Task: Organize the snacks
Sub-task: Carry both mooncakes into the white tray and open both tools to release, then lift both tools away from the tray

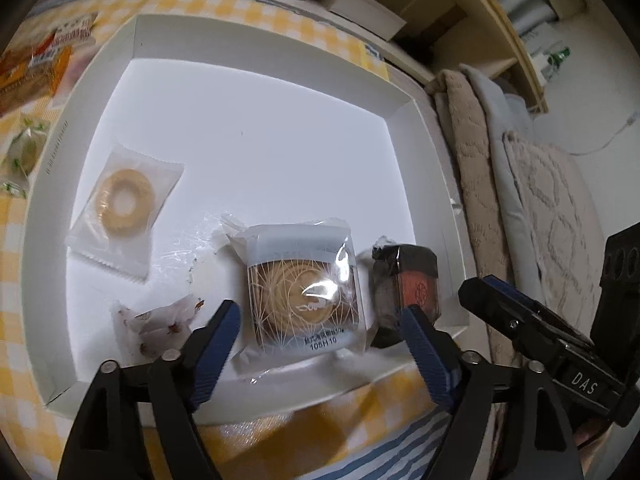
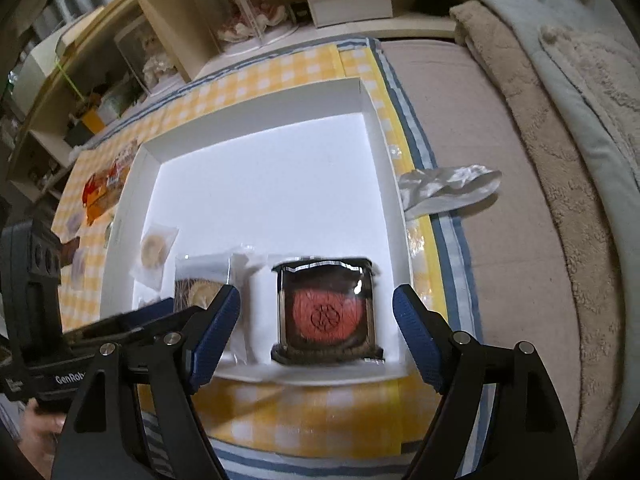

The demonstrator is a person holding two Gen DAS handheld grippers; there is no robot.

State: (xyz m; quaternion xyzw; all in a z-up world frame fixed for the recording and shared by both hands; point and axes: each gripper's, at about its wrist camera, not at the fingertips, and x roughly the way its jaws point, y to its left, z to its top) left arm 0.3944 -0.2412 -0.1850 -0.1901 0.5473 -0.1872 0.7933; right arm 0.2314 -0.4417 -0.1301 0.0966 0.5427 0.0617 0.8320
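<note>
Both claws, left (image 1: 316,320) and right (image 2: 316,306), wide open, empty. Four snacks in box (image 1: 256,46) ahead; orange pack (image 1: 38,68), green candy (image 1: 24,148) beyond box, far left, unsorted.

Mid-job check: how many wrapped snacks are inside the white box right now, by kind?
Ring-shaped biscuit in clear wrapper: 1
Pale round pastry in web-print wrapper: 1
Red round cake in dark wrapper: 1
Small flower-print packet: 1
Total in the white box: 4
More snacks lie outside it, uncounted.
</note>
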